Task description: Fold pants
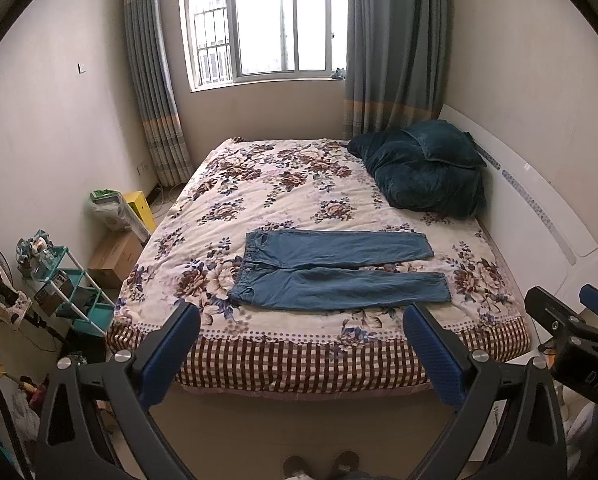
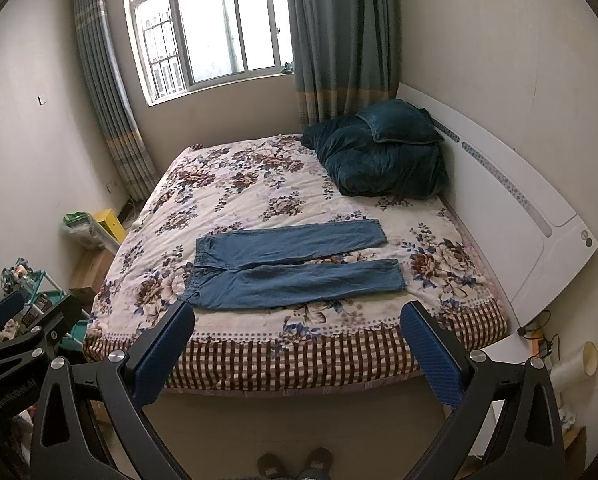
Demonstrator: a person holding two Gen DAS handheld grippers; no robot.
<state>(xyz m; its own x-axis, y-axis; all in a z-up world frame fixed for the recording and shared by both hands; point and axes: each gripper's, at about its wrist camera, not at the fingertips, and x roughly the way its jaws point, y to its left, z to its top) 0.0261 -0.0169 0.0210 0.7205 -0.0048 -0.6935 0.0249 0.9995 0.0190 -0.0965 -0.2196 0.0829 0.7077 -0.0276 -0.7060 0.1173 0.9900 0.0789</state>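
Across the middle of both frames lay the big bed (image 1: 283, 184) with its flowery cover. Up at the right, near the white headboard (image 1: 539, 216), sat a dark green pillow pile (image 1: 423, 168). Lower down, near the front edge of the bed, the pants (image 1: 331, 272) lay flat and spread out, waist to the left of the frame and both legs going to the right, a small gap between them. At the bottom of each frame was a tool: the left gripper (image 1: 299, 344) and the right gripper (image 2: 295, 340), both with jaws spread wide and holding nothing. They hung above the floor, well apart from the pants. No fold looked started yet, so I think this was the very first step. Next, the jaws likely needed to reach in and pinch one leg's edge, then lay it over the other leg.
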